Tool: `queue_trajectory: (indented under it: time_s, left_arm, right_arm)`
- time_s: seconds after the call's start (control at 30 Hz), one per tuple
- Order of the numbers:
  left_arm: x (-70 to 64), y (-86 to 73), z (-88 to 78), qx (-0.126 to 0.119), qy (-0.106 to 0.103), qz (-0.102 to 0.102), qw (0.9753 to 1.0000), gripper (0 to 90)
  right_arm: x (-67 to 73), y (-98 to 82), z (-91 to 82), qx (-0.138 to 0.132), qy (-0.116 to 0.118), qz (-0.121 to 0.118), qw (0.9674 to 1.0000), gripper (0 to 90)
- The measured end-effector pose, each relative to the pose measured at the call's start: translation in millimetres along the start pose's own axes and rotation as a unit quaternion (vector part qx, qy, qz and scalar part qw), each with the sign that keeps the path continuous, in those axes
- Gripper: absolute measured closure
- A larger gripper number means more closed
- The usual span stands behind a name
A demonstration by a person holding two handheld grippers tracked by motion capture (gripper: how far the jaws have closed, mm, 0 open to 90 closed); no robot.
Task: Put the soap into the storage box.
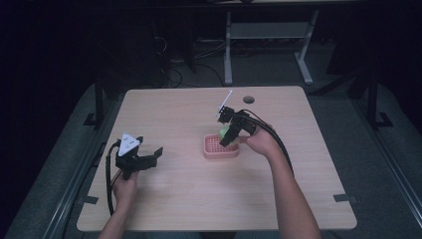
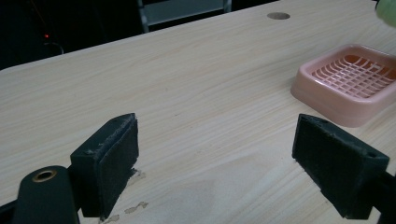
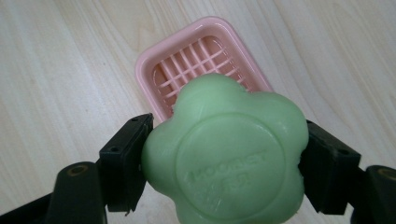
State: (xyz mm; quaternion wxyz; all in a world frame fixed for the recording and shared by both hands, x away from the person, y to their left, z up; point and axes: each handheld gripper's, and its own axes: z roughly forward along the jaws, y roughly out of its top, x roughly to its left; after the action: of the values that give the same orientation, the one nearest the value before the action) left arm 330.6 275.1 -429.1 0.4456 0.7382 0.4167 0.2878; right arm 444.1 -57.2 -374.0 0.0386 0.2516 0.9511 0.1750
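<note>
**Dim room, lit tabletop**

Light is falling from above onto the tabletop (image 1: pixel 189 199) while the surroundings are sinking into near-black. The high view is looking soft and grainy; both gripper views are showing brighter, sharper wood grain without glare.

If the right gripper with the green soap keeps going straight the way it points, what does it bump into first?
Most likely the pink soap dish: the right gripper points down at it, with the green soap leading. How far above it hangs is unclear.

Raised lettering on soap (image 3: pixel 226 151) too blurred to read. Dish (image 3: pixel 196 60) near end hidden behind soap; dish (image 2: pixel 348 81) cut off at right edge in left gripper view.
</note>
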Motion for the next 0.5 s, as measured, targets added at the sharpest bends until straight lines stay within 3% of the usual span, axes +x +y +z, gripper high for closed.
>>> queue_trajectory:
  time_s: [0.5]
  left_arm:
    - [-0.3, 0.4, 0.0, -0.001, -0.001, 0.000, 1.0000, 14.3]
  right_arm:
    - [0.7, 14.9, 24.2, 0.013, 0.004, 0.005, 0.9999, 26.1]
